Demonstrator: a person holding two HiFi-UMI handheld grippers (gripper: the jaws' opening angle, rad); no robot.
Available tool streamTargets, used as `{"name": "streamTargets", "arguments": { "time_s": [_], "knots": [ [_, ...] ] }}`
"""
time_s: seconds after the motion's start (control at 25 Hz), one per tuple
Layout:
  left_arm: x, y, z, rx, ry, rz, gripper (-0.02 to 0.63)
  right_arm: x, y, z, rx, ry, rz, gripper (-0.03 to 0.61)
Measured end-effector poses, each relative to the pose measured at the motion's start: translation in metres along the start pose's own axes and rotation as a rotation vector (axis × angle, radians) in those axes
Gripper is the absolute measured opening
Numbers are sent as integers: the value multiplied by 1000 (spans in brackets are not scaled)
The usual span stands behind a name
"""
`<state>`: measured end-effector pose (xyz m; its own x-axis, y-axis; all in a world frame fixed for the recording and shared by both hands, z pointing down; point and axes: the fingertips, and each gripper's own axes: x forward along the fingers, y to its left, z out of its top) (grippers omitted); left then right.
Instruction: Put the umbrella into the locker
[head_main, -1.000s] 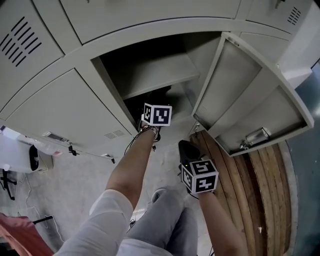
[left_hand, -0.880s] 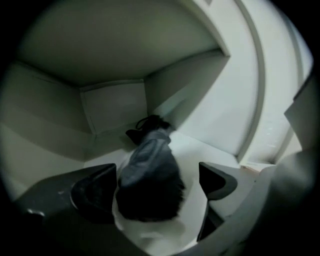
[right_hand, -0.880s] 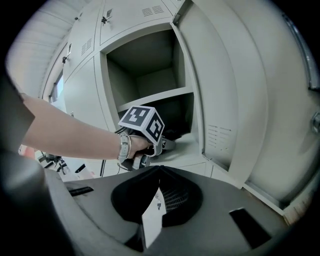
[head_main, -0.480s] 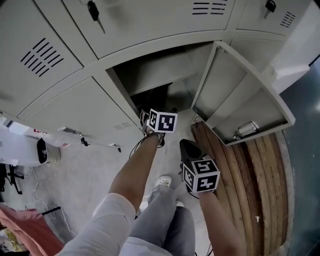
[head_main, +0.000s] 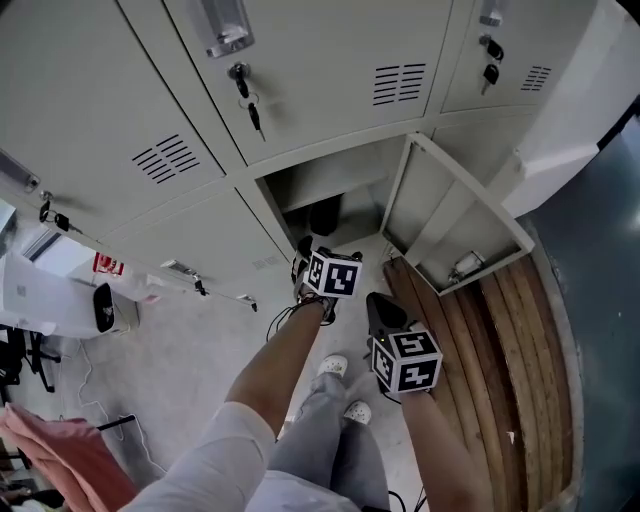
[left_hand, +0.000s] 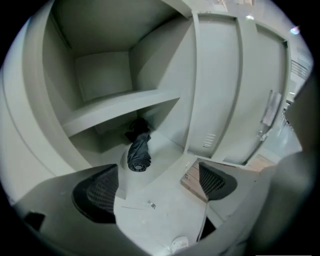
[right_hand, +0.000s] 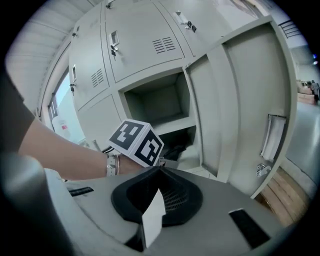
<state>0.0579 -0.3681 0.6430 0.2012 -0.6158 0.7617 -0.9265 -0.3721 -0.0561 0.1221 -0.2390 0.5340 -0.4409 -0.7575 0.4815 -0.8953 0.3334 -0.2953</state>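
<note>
A folded black umbrella (left_hand: 139, 152) lies in the lower compartment of the open locker (left_hand: 100, 75), under its shelf (left_hand: 120, 107). The head view shows the umbrella (head_main: 323, 215) as a dark shape inside the opening. My left gripper (left_hand: 156, 187) hangs in front of the locker, a little back from the umbrella, open with nothing between its pads (left_hand: 97, 192). In the head view the left gripper (head_main: 305, 255) is just outside the opening. My right gripper (right_hand: 157, 197) is shut and empty. It sits lower right in the head view, right gripper (head_main: 380, 305), behind the left one's marker cube (right_hand: 136, 141).
The locker door (head_main: 440, 215) stands swung open to the right. Wooden boards (head_main: 510, 350) lie on the floor under it. Closed lockers with keys (head_main: 245, 95) surround the opening. A white appliance (head_main: 50, 300) and cables sit at the left. The person's shoes (head_main: 335, 367) are below.
The view has drawn back from the lockers. My left gripper has pulled out from the opening toward me, and the umbrella stays inside. The right gripper keeps its place.
</note>
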Motion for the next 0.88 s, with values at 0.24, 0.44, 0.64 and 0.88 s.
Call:
{"name": "streamTargets", "arguments": {
  "time_s": [0.24, 0.44, 0.64, 0.88],
  "knots": [
    [-54, -13, -3, -8, 12, -27, 509, -27, 22, 30, 40, -12, 24, 15],
    [-98, -15, 6, -38, -23, -34, 485, -46, 37, 61, 2, -31, 27, 15],
    [-143, -21, 13, -88, -89, -93, 474, -74, 53, 76, -5, -47, 23, 15],
    [-196, -22, 43, -86, -212, -135, 446, -101, 59, 85, -31, -59, 30, 15]
  ]
}}
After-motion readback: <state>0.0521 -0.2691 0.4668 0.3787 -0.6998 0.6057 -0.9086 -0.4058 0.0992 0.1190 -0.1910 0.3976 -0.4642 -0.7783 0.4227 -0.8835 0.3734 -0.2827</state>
